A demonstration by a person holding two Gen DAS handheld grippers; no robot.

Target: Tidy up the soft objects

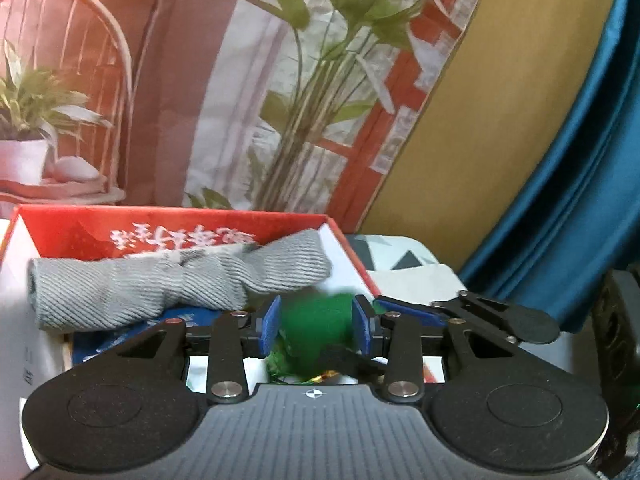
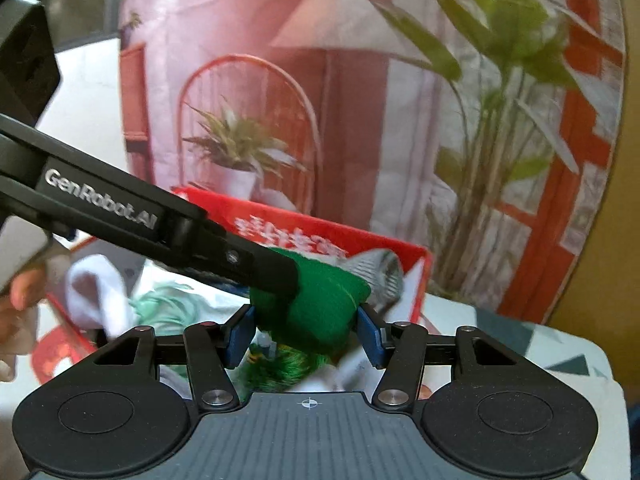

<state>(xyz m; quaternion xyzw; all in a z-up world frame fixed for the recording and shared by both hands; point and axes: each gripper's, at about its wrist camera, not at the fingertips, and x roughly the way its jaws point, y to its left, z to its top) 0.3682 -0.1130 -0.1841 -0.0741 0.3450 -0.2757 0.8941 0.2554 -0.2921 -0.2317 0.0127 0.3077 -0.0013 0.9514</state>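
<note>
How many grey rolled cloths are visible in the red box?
1. The grey rolled cloth lies across the red box, just behind the green soft item. More may be hidden underneath.

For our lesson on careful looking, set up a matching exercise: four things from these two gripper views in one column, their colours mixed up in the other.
Things:
1. hat
2. towel
3. box
4. curtain

Colours:
A. grey
B. teal
C. green
D. red

Pairs: 1-C, 2-A, 3-D, 4-B
</note>
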